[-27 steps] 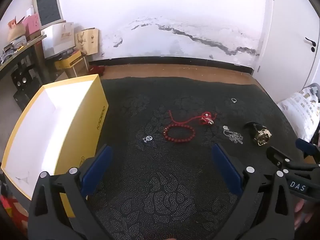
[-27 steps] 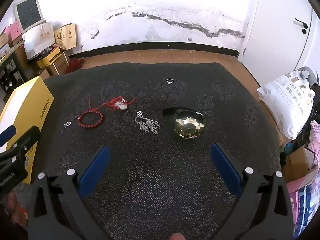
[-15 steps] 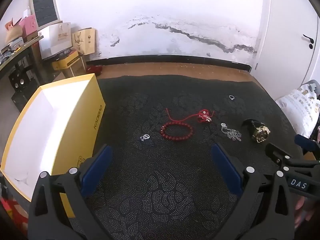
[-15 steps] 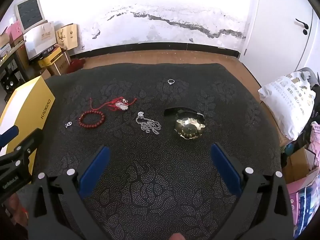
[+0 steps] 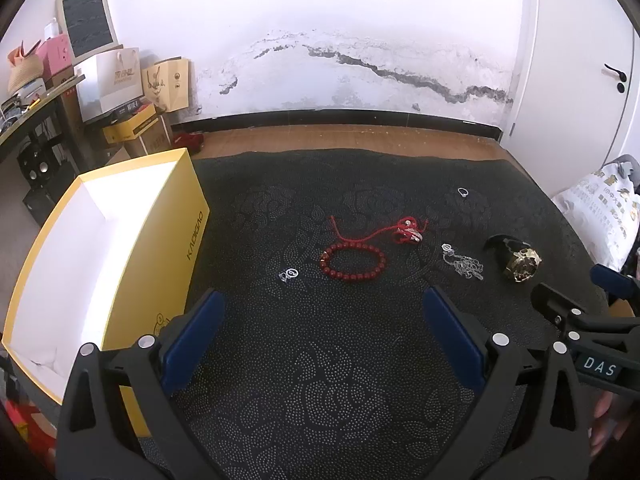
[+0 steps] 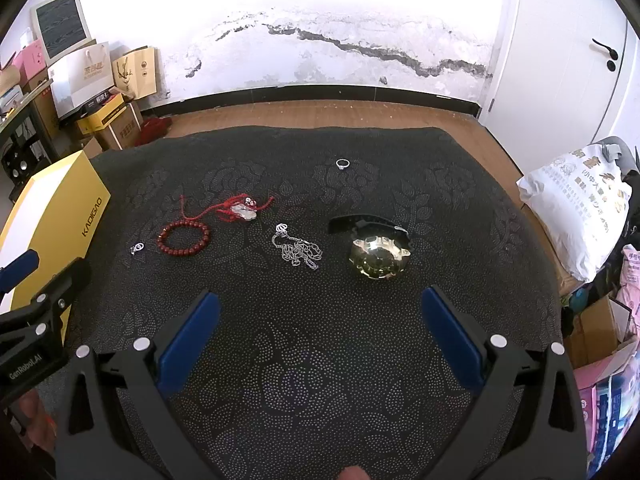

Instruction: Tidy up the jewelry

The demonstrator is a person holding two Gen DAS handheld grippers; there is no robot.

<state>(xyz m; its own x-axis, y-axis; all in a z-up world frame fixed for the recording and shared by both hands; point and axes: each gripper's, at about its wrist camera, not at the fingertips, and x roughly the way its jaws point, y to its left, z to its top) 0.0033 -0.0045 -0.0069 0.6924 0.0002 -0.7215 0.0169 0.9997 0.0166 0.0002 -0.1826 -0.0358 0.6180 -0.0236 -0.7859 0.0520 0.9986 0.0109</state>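
Start of sort: both grippers empty, jaws wide apart, all jewelry lies loose on the black mat (image 5: 320,380).

We log by size, placing everything from the yellow box (image 5: 120,248), open on the mat's left edge. Farthest from it, the gold watch (image 6: 378,258); nearer, silver chain (image 6: 298,250), red cord pendant (image 6: 240,210), red bead bracelet (image 6: 183,237); nearest, a small silver charm (image 5: 289,275). A ring (image 6: 342,163) sits apart, toward the mat's far edge. Left gripper (image 5: 320,332) and right gripper (image 6: 320,330) hover short of them. Our risk: broad pads slipping off charm or ring, or snagging the chain in the textured mat.
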